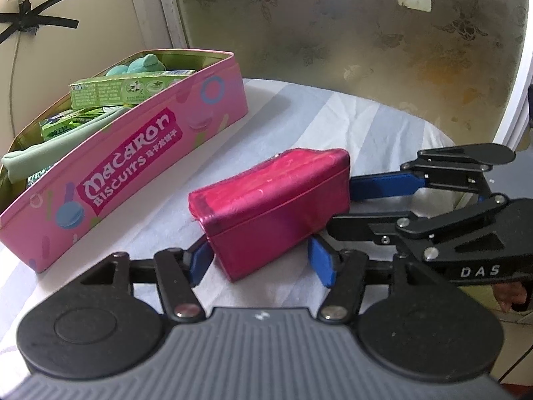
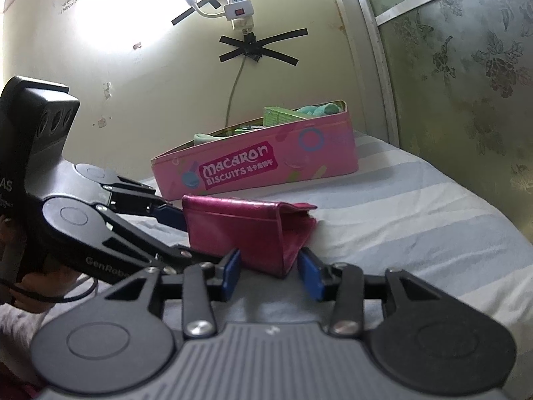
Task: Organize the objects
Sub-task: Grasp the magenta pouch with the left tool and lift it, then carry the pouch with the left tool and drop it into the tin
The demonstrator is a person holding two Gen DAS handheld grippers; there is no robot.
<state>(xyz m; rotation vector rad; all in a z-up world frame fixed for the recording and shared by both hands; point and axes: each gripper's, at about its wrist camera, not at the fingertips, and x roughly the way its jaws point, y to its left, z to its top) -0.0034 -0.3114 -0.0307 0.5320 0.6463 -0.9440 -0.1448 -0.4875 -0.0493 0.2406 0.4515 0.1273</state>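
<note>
While both grippers' jaws stand apart around the red wallet (image 1: 273, 200), mid-frame, the tin (image 1: 133, 153) sits upper left.

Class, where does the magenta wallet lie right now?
In both views the magenta wallet lies on the striped sheet, just in front of the pink biscuit tin.

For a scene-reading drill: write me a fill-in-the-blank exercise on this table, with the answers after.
1. The open tin reads "Macaron ____" on its side.
2. The folded wallet lying on the striped cloth is ____ in colour.
3. The boxes inside the tin are ____ in colour.
4. The pads on the right tongs are ____ in colour.

Answers: Biscuits; magenta; green; blue.
</note>
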